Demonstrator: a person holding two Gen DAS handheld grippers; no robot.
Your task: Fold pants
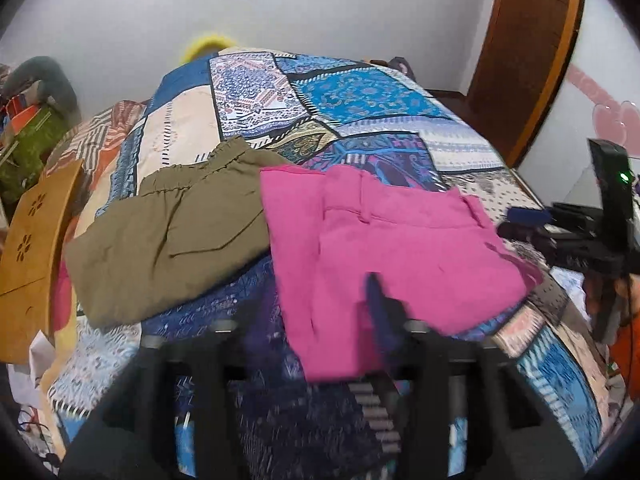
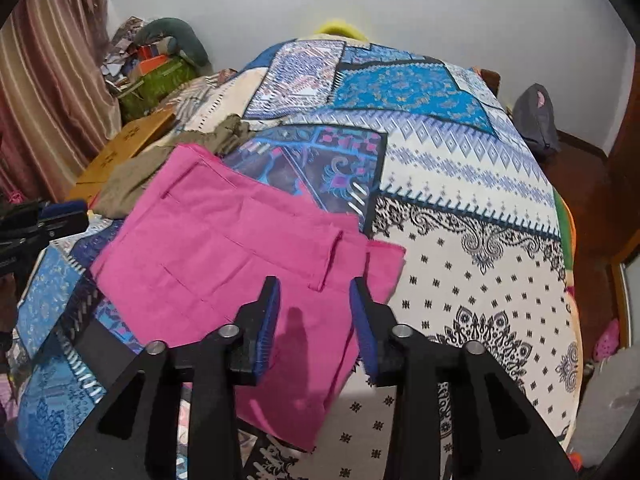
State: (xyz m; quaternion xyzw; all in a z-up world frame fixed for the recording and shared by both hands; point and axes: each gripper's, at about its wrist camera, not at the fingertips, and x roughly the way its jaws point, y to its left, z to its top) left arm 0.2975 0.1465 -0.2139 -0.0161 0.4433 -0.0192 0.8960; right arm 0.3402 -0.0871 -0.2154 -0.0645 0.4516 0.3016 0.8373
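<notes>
Pink pants [image 1: 396, 248] lie folded flat on the patterned bedspread [image 1: 360, 96]; they also show in the right wrist view [image 2: 224, 256]. My right gripper [image 2: 314, 312] is open just above their near right part, empty, and it shows at the right edge of the left wrist view [image 1: 528, 220]. My left gripper [image 1: 320, 344] is motion-blurred over the pants' near edge; one blue finger [image 1: 378, 304] shows, the other is not clear. It shows at the left edge of the right wrist view [image 2: 60, 216].
Olive-green pants [image 1: 168, 232] lie folded left of the pink ones. A wooden board [image 1: 32, 248] leans at the bed's left side. Clutter and a green box [image 2: 156, 84] sit at the far left. A wooden door [image 1: 532, 52] stands at the right.
</notes>
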